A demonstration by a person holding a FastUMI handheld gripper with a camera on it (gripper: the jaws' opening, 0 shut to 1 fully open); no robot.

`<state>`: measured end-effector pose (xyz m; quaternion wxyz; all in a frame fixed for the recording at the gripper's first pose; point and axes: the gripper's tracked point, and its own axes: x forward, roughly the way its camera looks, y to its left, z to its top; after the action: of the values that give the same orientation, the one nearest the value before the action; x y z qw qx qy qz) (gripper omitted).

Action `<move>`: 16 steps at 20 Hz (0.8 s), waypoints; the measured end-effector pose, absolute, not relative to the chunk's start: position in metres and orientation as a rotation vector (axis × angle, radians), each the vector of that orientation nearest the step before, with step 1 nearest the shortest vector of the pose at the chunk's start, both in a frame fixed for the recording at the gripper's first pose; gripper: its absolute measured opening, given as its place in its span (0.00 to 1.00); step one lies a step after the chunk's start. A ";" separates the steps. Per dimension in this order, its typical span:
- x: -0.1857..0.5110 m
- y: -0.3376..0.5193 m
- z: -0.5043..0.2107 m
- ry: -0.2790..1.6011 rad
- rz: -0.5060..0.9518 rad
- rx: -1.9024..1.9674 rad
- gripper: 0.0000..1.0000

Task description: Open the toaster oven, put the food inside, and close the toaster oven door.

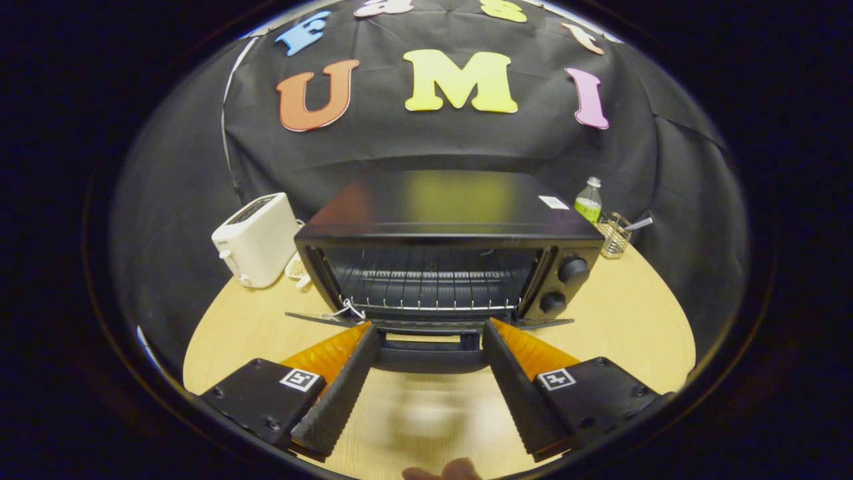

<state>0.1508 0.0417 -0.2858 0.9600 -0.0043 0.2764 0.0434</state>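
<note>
A black toaster oven (453, 220) stands on the wooden table (626, 320) straight ahead of me. Its door (430, 325) hangs folded down flat, and the handle (430, 348) lies between my fingertips. Inside, a wire rack (430, 305) shows with nothing on it that I can make out. Two knobs (572, 270) sit on the right panel. My gripper (430, 328) is open, a finger on each side of the handle, neither one pressing on it. No food is to be seen.
A white toaster (256, 239) stands left of the oven. Behind the oven's right corner are a green-labelled bottle (589, 200) and a wire holder (614, 235). A fingertip of a person (443, 471) shows near me at the table's front.
</note>
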 end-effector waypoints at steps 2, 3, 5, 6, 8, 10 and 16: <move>0.136 0.041 -0.303 0.607 0.092 0.003 1.00; 0.129 0.039 -0.313 0.639 0.092 0.013 1.00; 0.119 0.034 -0.331 0.686 0.083 0.035 1.00; 0.115 0.032 -0.337 0.703 0.081 0.041 1.00; 0.109 0.027 -0.338 0.708 0.084 0.032 1.00; 0.103 0.024 -0.336 0.706 0.097 0.017 1.00; 0.080 0.025 -0.315 0.726 0.162 0.004 1.00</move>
<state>0.0796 0.0251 -0.3154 0.9316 0.0021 0.3547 0.0790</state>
